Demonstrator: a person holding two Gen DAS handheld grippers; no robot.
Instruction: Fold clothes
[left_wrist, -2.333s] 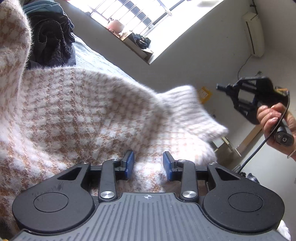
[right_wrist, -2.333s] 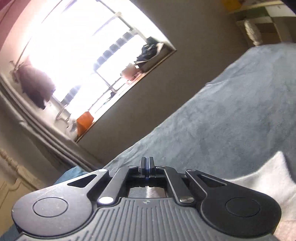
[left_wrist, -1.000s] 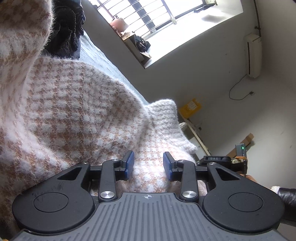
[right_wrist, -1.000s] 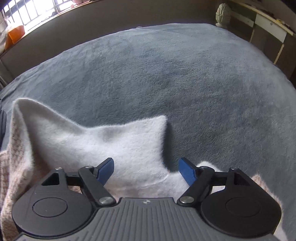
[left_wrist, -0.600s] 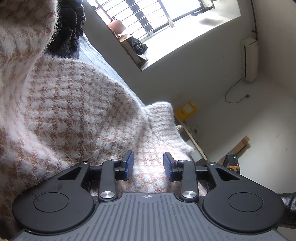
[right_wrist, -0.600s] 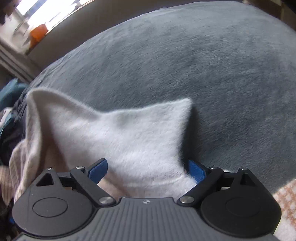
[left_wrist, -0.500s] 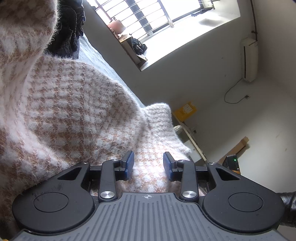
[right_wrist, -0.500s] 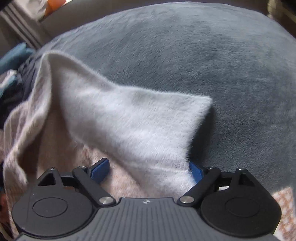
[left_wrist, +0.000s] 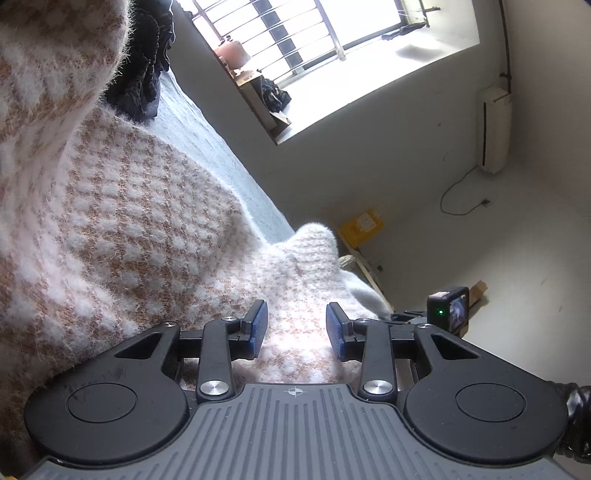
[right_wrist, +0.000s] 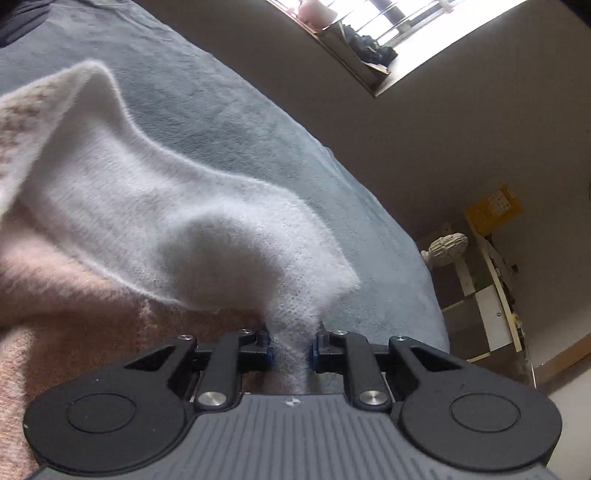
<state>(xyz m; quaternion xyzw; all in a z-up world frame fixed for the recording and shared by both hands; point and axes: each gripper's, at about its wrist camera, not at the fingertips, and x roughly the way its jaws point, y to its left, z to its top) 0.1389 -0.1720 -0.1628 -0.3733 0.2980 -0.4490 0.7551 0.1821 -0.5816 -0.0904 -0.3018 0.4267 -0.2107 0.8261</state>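
Right wrist view: the right gripper (right_wrist: 290, 354) pinches the white hem of the fuzzy sweater (right_wrist: 166, 206), lifted off the grey bedspread (right_wrist: 229, 122). Left gripper (left_wrist: 295, 326) sits spread apart, sweater (left_wrist: 129, 229) lying between its blue pads (left_wrist: 258, 328), none of it clamped.

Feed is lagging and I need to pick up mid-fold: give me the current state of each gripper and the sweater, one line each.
Left gripper: jaws open, checked knit lying between them, not pinched.
Right gripper: jaws shut on the white edge of the sweater.
Sweater: unfolded, white edge lifted off the bed by the right gripper, the rest bunched and draped.
Bed cover: grey-blue, bare beyond the sweater.
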